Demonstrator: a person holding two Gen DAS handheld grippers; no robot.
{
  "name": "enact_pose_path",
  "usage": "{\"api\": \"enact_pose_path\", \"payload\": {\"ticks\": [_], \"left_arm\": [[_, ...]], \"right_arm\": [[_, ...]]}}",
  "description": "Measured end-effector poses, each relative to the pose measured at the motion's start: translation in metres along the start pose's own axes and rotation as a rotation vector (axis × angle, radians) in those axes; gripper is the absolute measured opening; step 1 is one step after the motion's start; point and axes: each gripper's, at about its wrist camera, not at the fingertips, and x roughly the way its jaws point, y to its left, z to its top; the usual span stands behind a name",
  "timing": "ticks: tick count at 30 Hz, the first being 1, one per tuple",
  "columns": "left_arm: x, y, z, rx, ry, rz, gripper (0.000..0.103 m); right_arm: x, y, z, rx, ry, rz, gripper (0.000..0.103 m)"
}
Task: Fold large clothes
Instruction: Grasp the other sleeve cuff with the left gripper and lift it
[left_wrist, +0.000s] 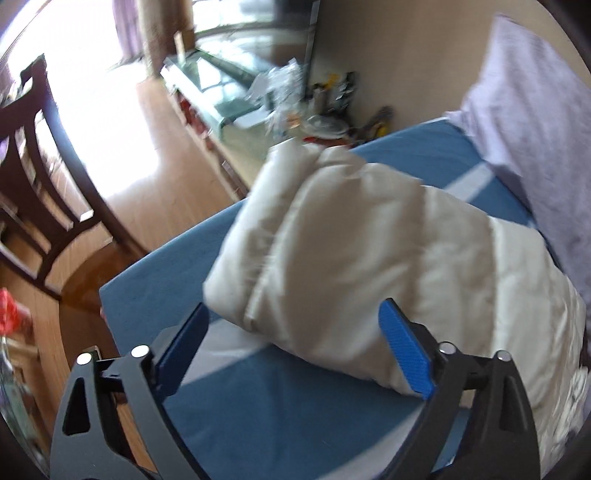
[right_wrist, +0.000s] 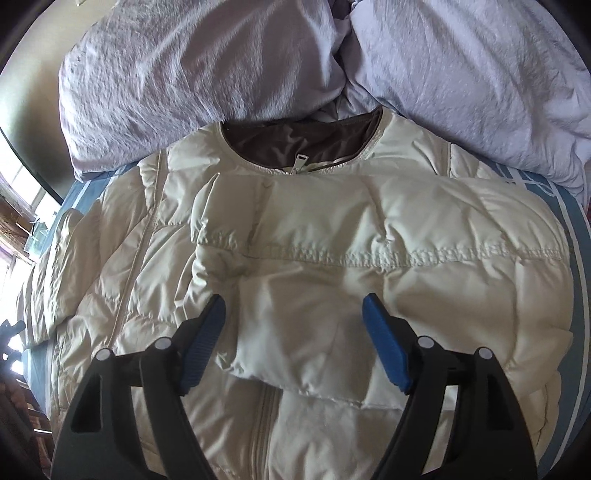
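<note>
Ahead of the spread, empty left gripper (left_wrist: 291, 325), the jacket's (right_wrist: 258, 229) unfolded sleeve (left_wrist: 314, 229) is probably stretching away lengthwise; the right gripper (right_wrist: 295, 325), likewise spread, is hovering over the folded one.

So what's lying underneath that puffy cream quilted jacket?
A blue bedsheet with white stripes shows around the puffy cream quilted jacket, which lies on it. Whatever is directly beneath the jacket is covered. One sleeve is folded over its front.

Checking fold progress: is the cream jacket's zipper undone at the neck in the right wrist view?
No, the cream quilted puffer jacket has its zipper pull up at the collar.
</note>
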Motion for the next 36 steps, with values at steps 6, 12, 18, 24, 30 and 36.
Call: {"api": "enact_pose_path", "payload": {"ticks": [6, 12, 18, 24, 30, 36], "left_arm": [[0.012, 0.014, 0.006, -0.086, 0.03, -0.017, 0.086], [0.011, 0.004, 0.007, -0.037, -0.001, 0.001, 0.064], [0.004, -0.007, 0.007, -0.011, -0.018, -0.037, 0.025], [-0.017, -0.015, 0.014, -0.014, -0.062, -0.078, 0.02], [-0.059, -0.04, 0.021, 0.016, -0.144, -0.189, 0.018], [-0.113, -0.093, 0.019, 0.12, -0.224, -0.367, 0.018]], "right_arm": [[-0.004, -0.003, -0.007, -0.004, 0.006, -0.001, 0.077], [-0.002, -0.009, -0.013, 0.013, 0.019, -0.005, 0.077], [-0.004, -0.014, -0.018, 0.024, 0.02, -0.004, 0.077], [-0.011, -0.021, -0.019, 0.03, 0.006, -0.002, 0.077], [-0.018, -0.033, -0.024, 0.051, -0.01, 0.001, 0.077], [-0.025, -0.044, -0.031, 0.066, -0.025, 0.005, 0.077]]}}
